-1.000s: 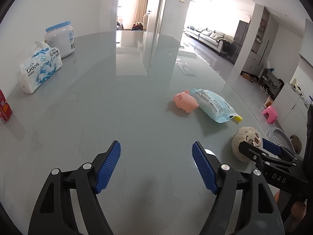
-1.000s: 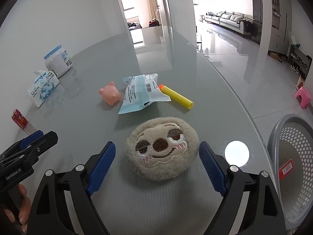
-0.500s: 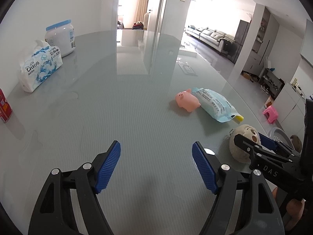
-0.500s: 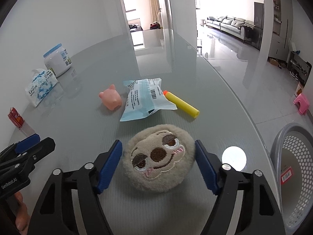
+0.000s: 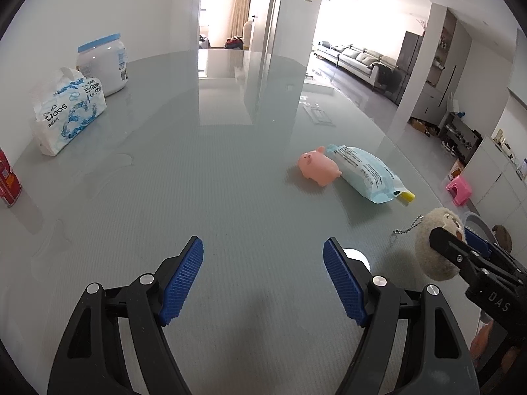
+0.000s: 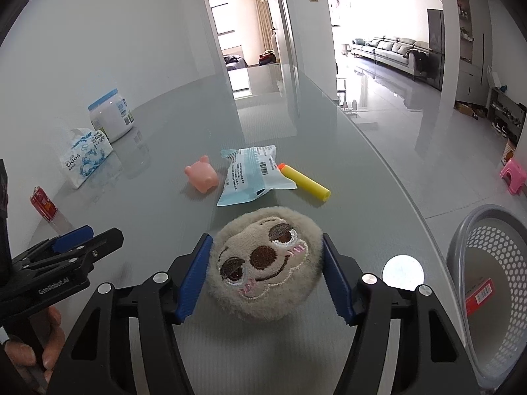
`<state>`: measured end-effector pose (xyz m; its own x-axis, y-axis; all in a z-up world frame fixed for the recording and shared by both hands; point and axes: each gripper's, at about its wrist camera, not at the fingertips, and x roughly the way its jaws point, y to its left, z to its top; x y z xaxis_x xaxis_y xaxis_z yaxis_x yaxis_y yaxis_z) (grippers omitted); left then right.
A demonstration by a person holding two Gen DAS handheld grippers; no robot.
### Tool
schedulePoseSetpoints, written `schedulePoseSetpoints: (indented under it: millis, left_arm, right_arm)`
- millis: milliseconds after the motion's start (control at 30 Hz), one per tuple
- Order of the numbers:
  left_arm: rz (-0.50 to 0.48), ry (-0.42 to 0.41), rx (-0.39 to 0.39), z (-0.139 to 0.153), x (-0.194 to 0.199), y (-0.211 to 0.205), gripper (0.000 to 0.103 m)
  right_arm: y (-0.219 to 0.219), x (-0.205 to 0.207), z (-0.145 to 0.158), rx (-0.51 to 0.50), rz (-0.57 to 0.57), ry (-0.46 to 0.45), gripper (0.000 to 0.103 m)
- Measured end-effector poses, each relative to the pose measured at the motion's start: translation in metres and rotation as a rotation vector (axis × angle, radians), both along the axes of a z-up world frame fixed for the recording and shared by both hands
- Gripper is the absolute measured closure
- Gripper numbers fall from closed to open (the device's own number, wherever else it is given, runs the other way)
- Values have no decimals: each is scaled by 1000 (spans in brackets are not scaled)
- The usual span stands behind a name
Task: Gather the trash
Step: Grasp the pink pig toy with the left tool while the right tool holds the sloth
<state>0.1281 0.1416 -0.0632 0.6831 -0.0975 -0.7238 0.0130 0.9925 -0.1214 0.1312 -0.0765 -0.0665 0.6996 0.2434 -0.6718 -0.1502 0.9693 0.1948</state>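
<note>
My right gripper [image 6: 265,276] is shut on a round beige plush sloth face [image 6: 263,260], its blue pads pressed on both sides, just above the glass table [image 6: 197,217]. The plush also shows in the left wrist view [image 5: 434,247], held off the table with its bead chain hanging. Beyond it lie a light blue plastic wrapper [image 6: 252,174], a yellow foam dart [image 6: 304,182] and a pink rubber pig [image 6: 201,177]. A grey mesh bin [image 6: 487,289] stands on the floor at the right with a red packet inside. My left gripper [image 5: 263,279] is open and empty over bare table.
A tissue pack [image 5: 67,115], a white jar with a blue lid [image 5: 105,62] and a red can [image 5: 8,179] stand along the table's left side by the wall. The table's curved edge runs along the right, with a pink stool [image 6: 512,174] on the floor beyond.
My right gripper has closed in from wide open onto the plush sloth face and lifted it slightly. The left gripper has stayed open and nearly still.
</note>
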Motion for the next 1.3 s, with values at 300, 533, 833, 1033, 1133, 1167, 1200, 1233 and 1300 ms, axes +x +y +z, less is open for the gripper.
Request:
schedulePoseSetpoints:
  millis: [300,533,833,1033,1133,1167,1200,1233,1300]
  left_arm:
    - [-42,18,6,2,5,-18,29]
    - [-71,-10,1,16,33,-38,26]
    - [-58,22,42,1,84,-53,26]
    - [-36,48,56,-10,104,-50,26]
    - [-33,55,56,-13,110,-50,26]
    - [-32,58,59,-14,112,-50,26]
    - [-34,57,54,-15,114,-50,25]
    - [-34,58,54,-16,116,-50,24]
    - [-36,58,53,-17,119,-51,22]
  right_arm:
    - [-44,-27,8,61,-58,-19,40]
    - [-67,-42,9,82,-88,-33,40]
    - [-83,-46,8,93,-113,-36,40]
    - [-88,-43,5,100,-123,-25,40]
    - [-88,-39,4,107,-126,-16,40]
    - [-88,-38,4,108,-125,-14,40]
    - [-88,-38,3,109,-125,-12,40]
    - [-87,-38,3,109,-123,-11,40]
    - [-87,-36,3,109,-121,-9,40]
